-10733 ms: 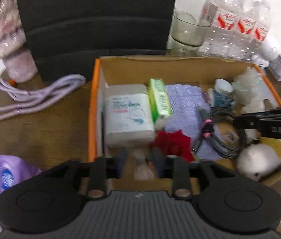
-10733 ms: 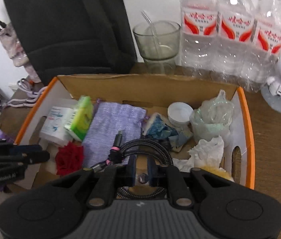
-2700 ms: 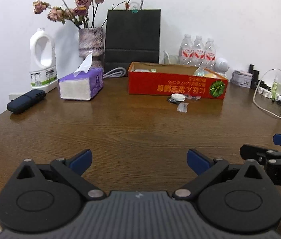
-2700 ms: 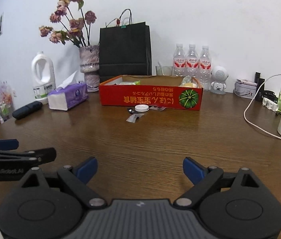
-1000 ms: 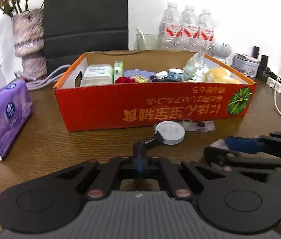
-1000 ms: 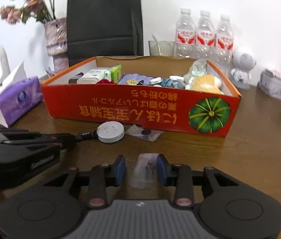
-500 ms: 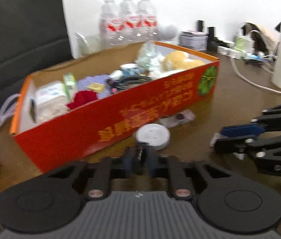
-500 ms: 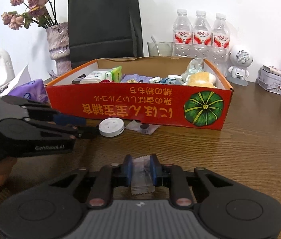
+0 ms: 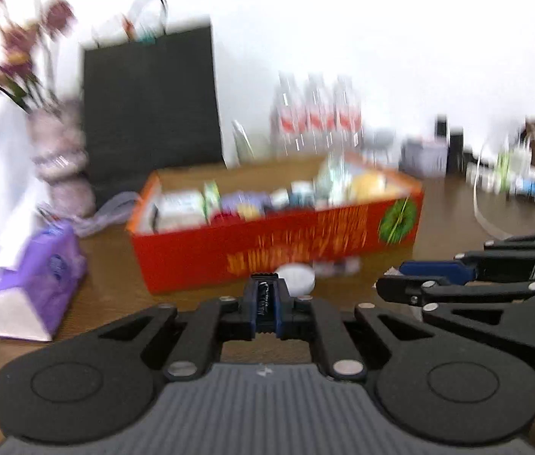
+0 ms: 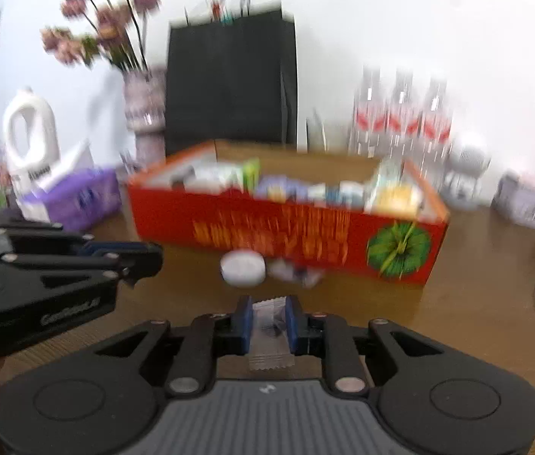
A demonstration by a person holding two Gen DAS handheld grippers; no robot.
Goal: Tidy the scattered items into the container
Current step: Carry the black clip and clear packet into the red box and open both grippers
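Your left tool (image 9: 265, 300) is clamped on a small dark object (image 9: 263, 297), and your right tool (image 10: 270, 322) pinches a clear plastic packet (image 10: 270, 335). Both sit above the surface (image 10: 476, 284), short of the red box (image 10: 286, 223). A white round lid (image 10: 243, 267) lies just before its front wall.

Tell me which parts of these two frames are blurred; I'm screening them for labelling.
Left wrist view: the red box and bottles are smeared, while the left gripper stays sharp. Right wrist view: same smear on box and flowers; the right gripper and its clear packet stay crisp.
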